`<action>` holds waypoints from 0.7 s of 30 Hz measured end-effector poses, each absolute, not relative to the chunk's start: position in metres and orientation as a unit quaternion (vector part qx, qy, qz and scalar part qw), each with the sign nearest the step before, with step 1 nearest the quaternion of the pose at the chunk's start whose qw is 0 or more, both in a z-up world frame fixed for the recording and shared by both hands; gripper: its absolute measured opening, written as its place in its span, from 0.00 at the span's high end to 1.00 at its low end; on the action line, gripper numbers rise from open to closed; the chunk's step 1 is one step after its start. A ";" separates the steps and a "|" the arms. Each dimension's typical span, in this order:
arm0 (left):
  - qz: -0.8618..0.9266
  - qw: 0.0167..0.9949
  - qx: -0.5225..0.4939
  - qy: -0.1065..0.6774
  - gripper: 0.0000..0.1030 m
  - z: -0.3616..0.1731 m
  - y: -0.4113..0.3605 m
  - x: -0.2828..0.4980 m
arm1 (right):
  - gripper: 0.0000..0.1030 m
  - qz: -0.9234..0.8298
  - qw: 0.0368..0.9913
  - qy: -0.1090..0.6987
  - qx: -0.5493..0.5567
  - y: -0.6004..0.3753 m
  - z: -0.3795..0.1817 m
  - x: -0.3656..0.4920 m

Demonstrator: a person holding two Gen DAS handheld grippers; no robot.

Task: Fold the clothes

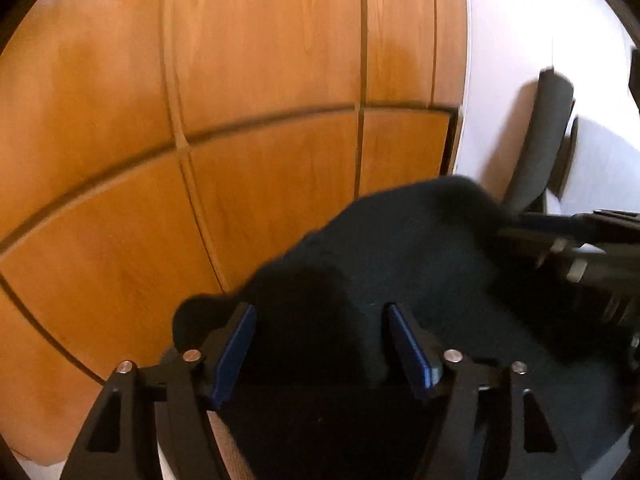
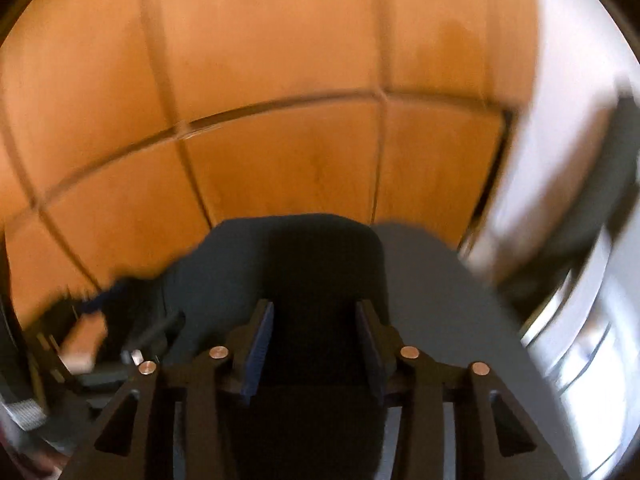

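A dark navy garment (image 1: 400,248) is held up in the air in front of a wooden door. In the left wrist view my left gripper (image 1: 322,316) has its blue-padded fingers spread wide, with dark cloth bunched between them. My right gripper (image 1: 568,248) reaches in from the right edge at the garment's far corner. In the right wrist view my right gripper (image 2: 314,312) also has its fingers apart, with a fold of the garment (image 2: 320,256) lying between the pads. The left gripper shows blurred in the right wrist view (image 2: 132,344) at lower left.
A brown panelled wooden door (image 1: 260,80) fills the background in both views. A white wall (image 1: 520,40) stands to its right. A dark grey office chair back (image 1: 548,140) is at the right, also blurred in the right wrist view (image 2: 600,208).
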State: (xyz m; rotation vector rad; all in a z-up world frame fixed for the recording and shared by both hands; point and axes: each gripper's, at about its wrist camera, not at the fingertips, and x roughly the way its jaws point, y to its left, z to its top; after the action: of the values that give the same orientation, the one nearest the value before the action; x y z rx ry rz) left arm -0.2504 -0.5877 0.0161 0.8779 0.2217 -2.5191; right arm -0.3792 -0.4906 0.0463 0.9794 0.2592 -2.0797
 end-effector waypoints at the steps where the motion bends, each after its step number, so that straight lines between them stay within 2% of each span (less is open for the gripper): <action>1: -0.916 0.232 0.317 0.077 0.25 0.010 -0.589 -0.254 | 0.57 -0.823 0.402 0.087 0.392 -0.485 0.041 -0.382; 3: -0.918 0.231 0.313 0.077 0.24 0.005 -0.591 -0.257 | 0.55 -0.824 0.402 0.061 0.395 -0.477 0.033 -0.386; 7: -0.923 0.233 0.298 0.069 0.23 0.002 -0.588 -0.247 | 0.48 -0.824 0.409 0.062 0.386 -0.475 0.032 -0.379; 10: -0.923 0.231 0.296 0.083 0.22 0.015 -0.588 -0.239 | 0.44 -0.809 0.440 0.029 0.389 -0.454 0.054 -0.379; 14: -0.920 0.251 0.268 0.134 0.21 0.045 -0.581 -0.192 | 0.43 -0.827 0.431 -0.079 0.351 -0.384 0.079 -0.355; 16: -0.920 0.267 0.244 0.151 0.15 0.056 -0.571 -0.164 | 0.43 -0.837 0.417 -0.114 0.337 -0.336 0.079 -0.332; 17: -0.923 0.266 0.232 0.156 0.09 0.059 -0.564 -0.152 | 0.43 -0.844 0.403 -0.119 0.334 -0.310 0.075 -0.317; 18: -0.926 0.259 0.222 0.162 0.04 0.061 -0.555 -0.137 | 0.43 -0.853 0.386 -0.113 0.333 -0.285 0.070 -0.299; 21: -0.933 0.212 0.229 0.178 0.01 0.052 -0.521 -0.103 | 0.43 -0.870 0.333 -0.068 0.358 -0.210 0.037 -0.238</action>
State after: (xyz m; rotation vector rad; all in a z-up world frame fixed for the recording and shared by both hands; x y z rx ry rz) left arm -0.1026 -0.5214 0.0521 0.6355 0.4934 -2.5913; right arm -0.2384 -0.2102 0.0374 0.9341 -0.1778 -2.2713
